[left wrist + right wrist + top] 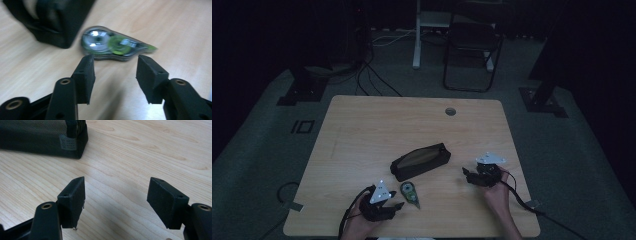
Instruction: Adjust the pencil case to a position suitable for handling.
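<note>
Tape dispenser (113, 46) beside pouch (420, 160); both grippers' fingers apart, gripping nothing.

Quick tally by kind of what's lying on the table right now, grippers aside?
Black zip pouch: 1
Green correction tape dispenser: 1
Total: 2
</note>
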`<state>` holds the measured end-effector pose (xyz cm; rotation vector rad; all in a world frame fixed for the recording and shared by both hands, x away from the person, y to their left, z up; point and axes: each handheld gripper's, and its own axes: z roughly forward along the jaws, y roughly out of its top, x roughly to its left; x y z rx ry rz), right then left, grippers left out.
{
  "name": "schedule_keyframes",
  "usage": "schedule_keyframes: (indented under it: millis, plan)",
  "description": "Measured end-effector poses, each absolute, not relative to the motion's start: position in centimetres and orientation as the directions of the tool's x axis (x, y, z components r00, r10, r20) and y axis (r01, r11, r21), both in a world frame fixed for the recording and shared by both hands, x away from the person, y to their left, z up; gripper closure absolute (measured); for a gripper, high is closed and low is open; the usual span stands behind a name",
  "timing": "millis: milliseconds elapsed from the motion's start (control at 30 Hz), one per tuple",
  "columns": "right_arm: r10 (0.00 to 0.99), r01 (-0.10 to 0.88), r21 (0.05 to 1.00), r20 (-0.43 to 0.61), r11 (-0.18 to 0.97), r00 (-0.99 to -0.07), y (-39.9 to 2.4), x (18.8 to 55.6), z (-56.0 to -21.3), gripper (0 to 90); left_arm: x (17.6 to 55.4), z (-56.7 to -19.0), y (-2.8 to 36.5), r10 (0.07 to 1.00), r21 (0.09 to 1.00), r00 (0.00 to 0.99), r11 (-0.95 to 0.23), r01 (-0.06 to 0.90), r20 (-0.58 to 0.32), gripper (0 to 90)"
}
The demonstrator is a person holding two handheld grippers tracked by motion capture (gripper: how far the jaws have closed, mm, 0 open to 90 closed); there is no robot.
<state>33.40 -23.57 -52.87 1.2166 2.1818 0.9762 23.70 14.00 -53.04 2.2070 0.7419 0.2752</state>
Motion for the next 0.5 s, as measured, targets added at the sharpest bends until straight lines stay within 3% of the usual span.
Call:
schedule_keyframes:
  millis: [500]
  plan:
    - [0.859, 0.534, 0.762, -0.055, 0.366, -0.509, -23.4, 33.5, -53.2, 30.2, 24.2, -54.4, 10.6, 0.485, 0.692, 0.873, -0.614, 0.379, -0.048, 54.3]
